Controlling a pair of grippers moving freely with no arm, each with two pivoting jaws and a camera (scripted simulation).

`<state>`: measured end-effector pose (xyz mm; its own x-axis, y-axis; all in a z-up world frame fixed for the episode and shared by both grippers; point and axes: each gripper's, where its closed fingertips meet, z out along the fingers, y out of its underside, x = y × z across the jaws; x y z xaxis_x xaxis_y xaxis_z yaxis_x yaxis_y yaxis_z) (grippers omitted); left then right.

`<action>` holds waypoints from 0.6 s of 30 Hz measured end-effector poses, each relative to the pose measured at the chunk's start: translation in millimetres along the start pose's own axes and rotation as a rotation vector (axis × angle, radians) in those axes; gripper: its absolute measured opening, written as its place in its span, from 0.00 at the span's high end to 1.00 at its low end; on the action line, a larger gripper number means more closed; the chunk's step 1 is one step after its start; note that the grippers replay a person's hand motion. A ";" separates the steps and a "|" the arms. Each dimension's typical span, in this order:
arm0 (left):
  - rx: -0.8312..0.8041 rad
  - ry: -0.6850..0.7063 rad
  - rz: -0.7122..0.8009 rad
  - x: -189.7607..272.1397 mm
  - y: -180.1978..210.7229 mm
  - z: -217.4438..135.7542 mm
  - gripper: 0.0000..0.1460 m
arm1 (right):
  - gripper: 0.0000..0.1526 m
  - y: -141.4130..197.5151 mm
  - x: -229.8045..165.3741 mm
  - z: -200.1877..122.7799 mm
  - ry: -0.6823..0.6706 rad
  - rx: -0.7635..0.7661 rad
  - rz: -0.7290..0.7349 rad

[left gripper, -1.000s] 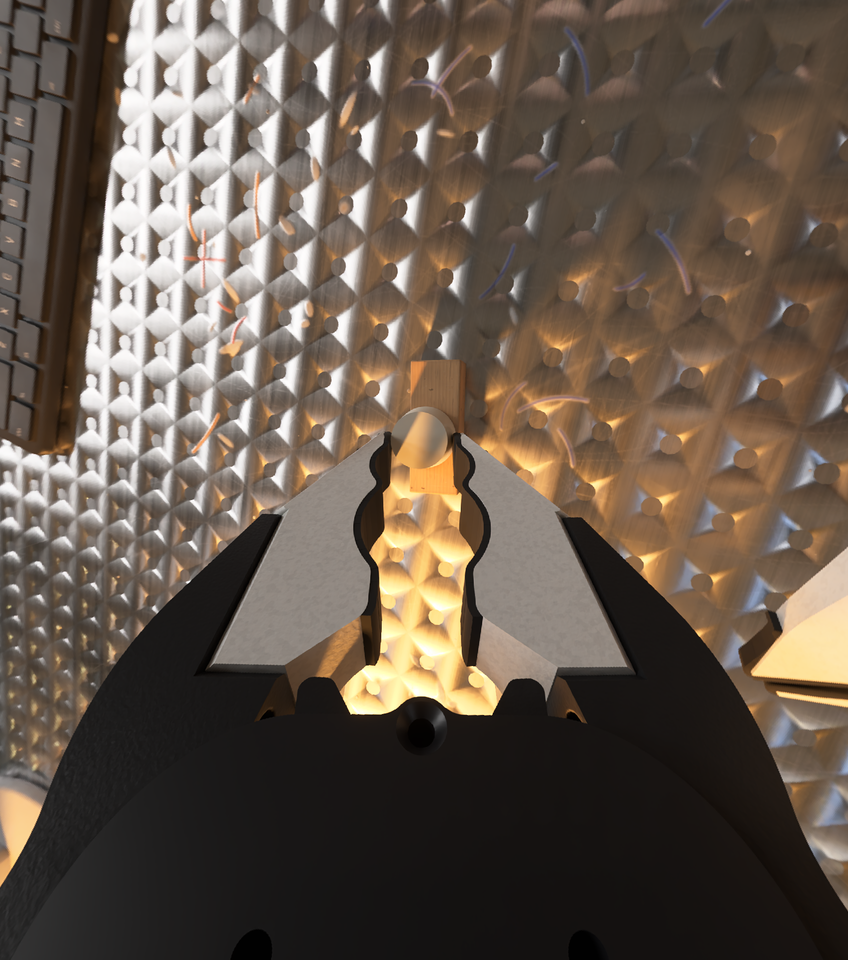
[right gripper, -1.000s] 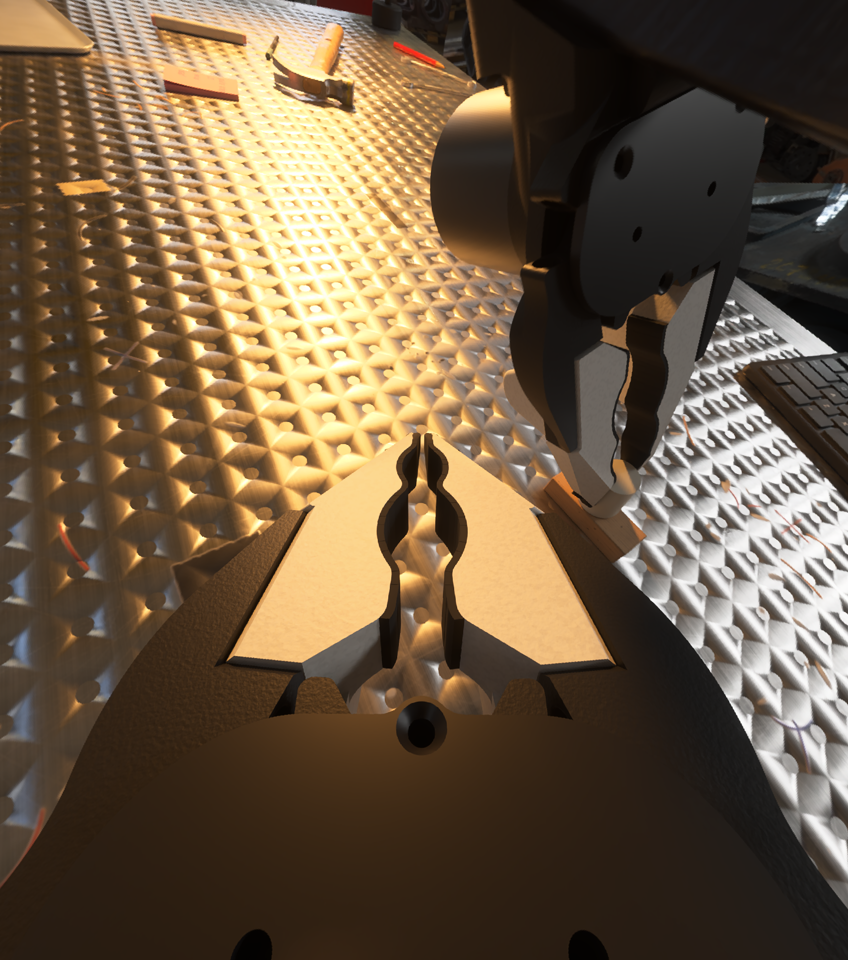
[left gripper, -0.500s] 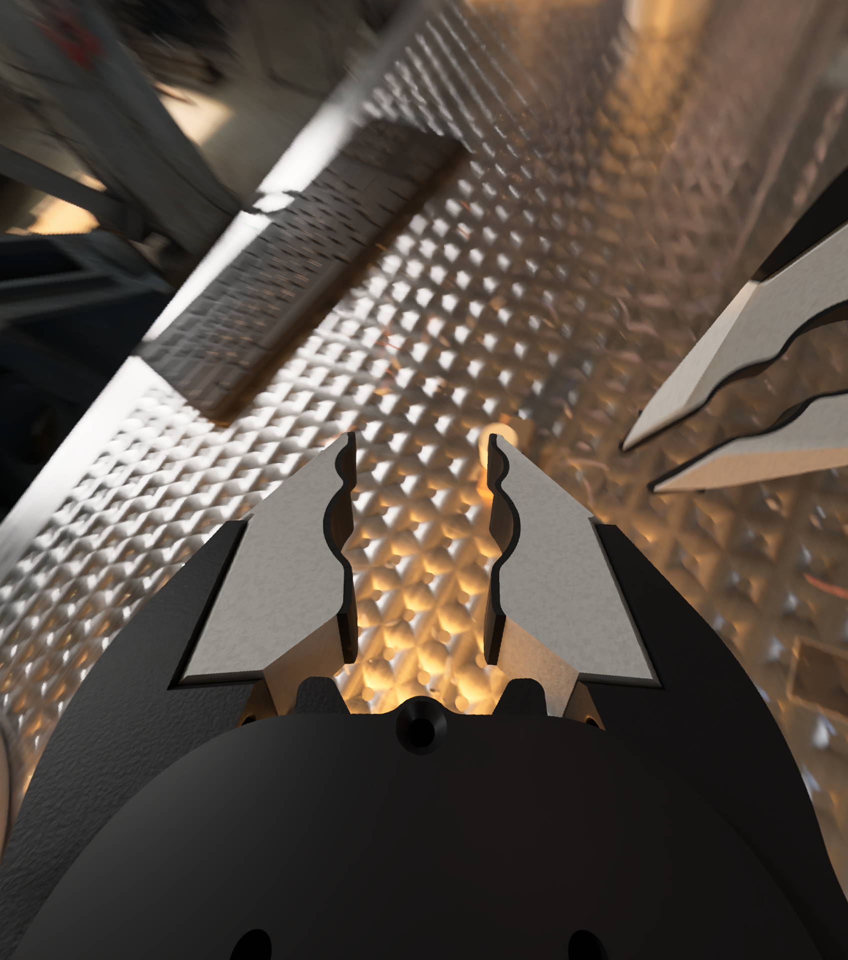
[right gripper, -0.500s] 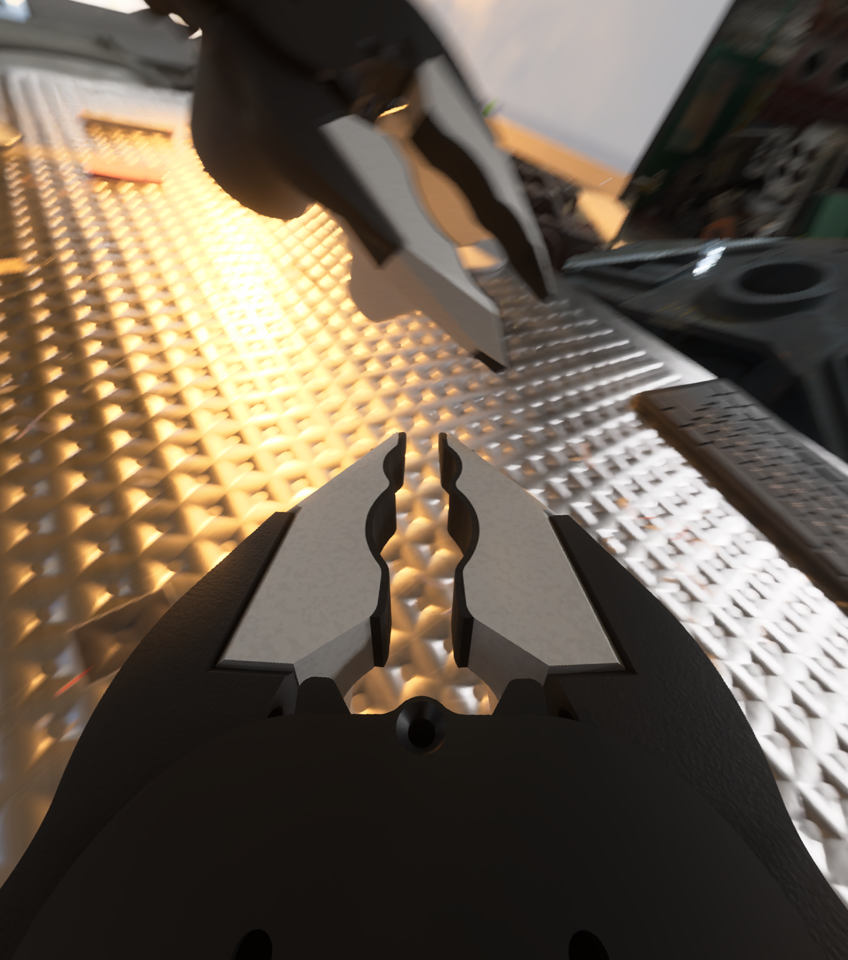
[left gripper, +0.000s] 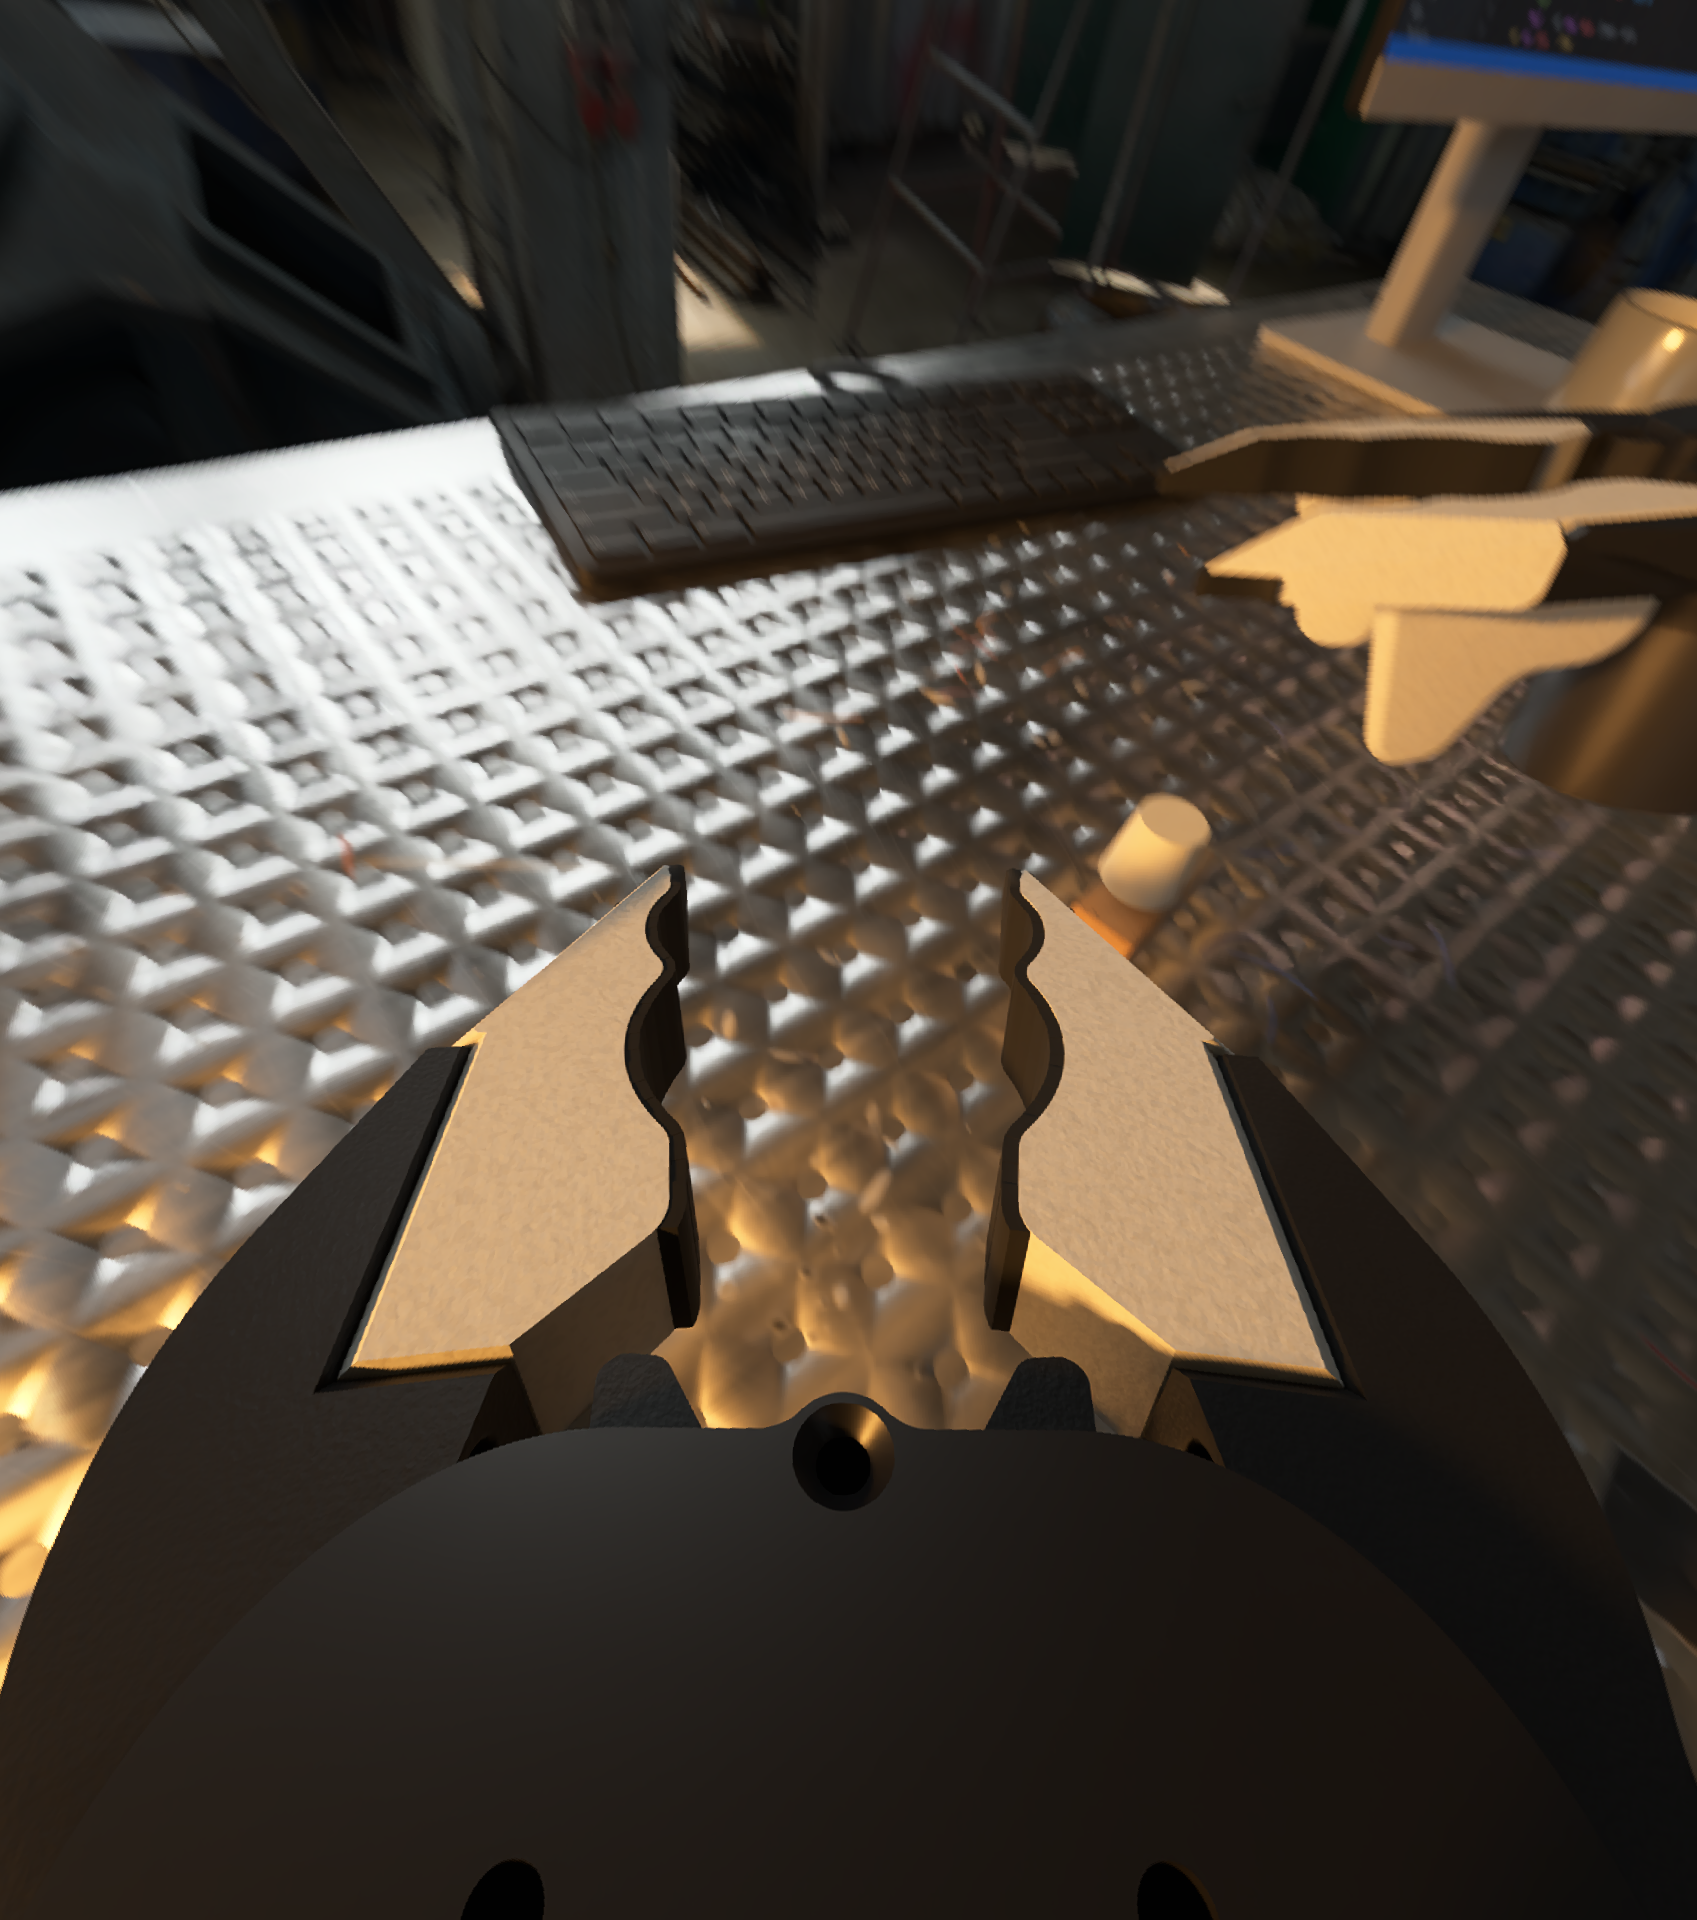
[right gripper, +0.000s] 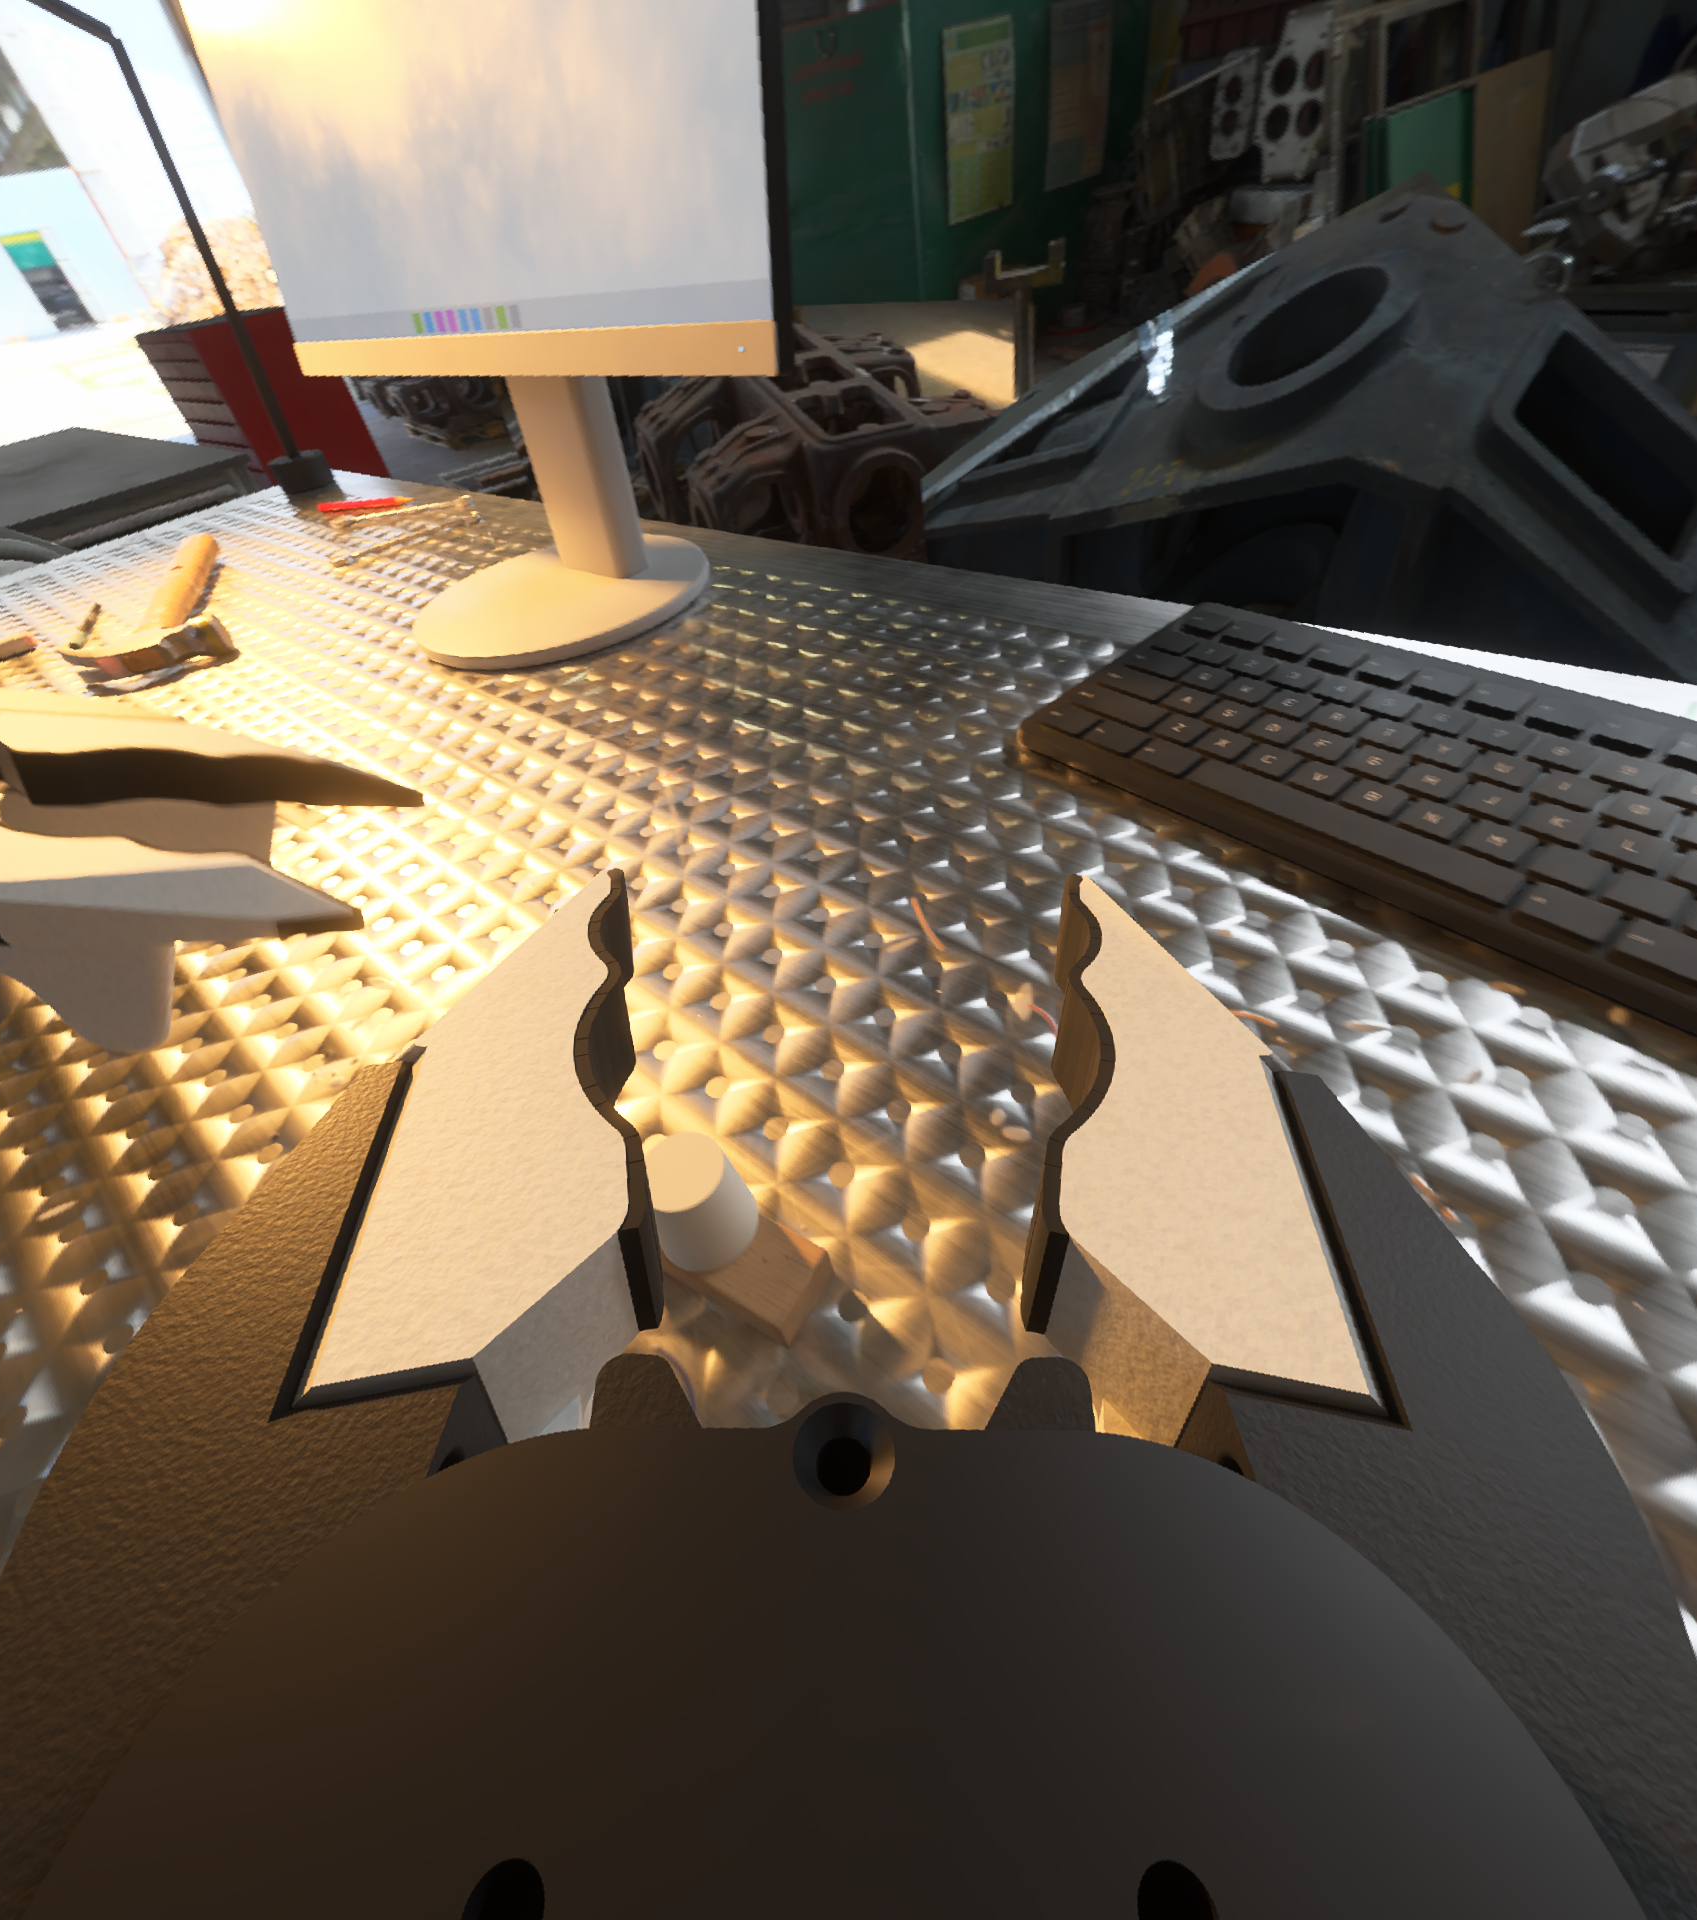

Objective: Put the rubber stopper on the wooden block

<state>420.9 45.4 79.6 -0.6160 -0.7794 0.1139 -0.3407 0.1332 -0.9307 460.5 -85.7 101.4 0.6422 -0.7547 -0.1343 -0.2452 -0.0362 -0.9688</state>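
Note:
A pale rubber stopper [right gripper: 702,1203] stands upright on a small wooden block [right gripper: 759,1280] that lies on the patterned metal table [right gripper: 823,831]. In the right wrist view both sit low between the fingers, near the left one. In the left wrist view the stopper [left gripper: 1153,861] and block [left gripper: 1112,923] lie just right of my fingertips. My left gripper [left gripper: 836,885] is open and empty above the table; it also shows at the left of the right wrist view [right gripper: 376,852]. My right gripper [right gripper: 844,888] is open wide and empty; it shows at the right of the left wrist view [left gripper: 1187,525].
A black keyboard [right gripper: 1446,790] lies along the table's far edge, also in the left wrist view [left gripper: 823,468]. A white monitor [right gripper: 532,177] stands on its foot [right gripper: 563,608]. A hammer [right gripper: 163,613] lies at the far left.
My left gripper let go of the stopper, leaving it on the block, then opened and pulled back and up. My right gripper went from shut to wide open. Both views swung toward level.

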 end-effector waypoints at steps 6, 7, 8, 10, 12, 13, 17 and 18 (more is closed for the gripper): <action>0.000 0.035 -0.146 -12.4 6.7 -13.0 0.60 | 0.45 -4.8 -5.8 12.5 -0.027 0.015 0.035; 0.020 0.038 -0.166 -14.8 3.5 -15.3 0.60 | 0.44 -4.7 -4.6 13.7 -0.026 0.016 0.052; 0.042 0.039 -0.188 -16.9 -0.2 -16.9 0.59 | 0.43 -4.5 -3.4 14.6 -0.023 0.017 0.066; 0.098 0.051 -0.256 -19.4 -9.8 -16.9 0.59 | 0.42 -3.8 -1.6 15.9 -0.022 0.019 0.084; 0.140 0.089 -0.331 -18.1 -19.6 -11.6 0.59 | 0.42 -3.3 -1.6 16.8 -0.029 0.015 0.088; 0.148 0.115 -0.361 -16.1 -23.3 -7.1 0.59 | 0.43 -3.0 -3.0 17.0 -0.041 0.013 0.088; 0.128 0.232 -0.402 2.4 -29.2 7.1 0.60 | 0.45 0.6 -16.7 13.9 -0.141 -0.011 0.078; 0.119 0.244 -0.380 6.7 -28.0 8.1 0.60 | 0.45 1.3 -18.1 11.0 -0.151 -0.016 0.065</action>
<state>432.1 31.6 103.6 -0.6169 -0.5907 0.5201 -0.4999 -0.2163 -0.8386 456.5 -64.9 100.3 0.7263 -0.6485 -0.2277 -0.3007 -0.0019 -0.9537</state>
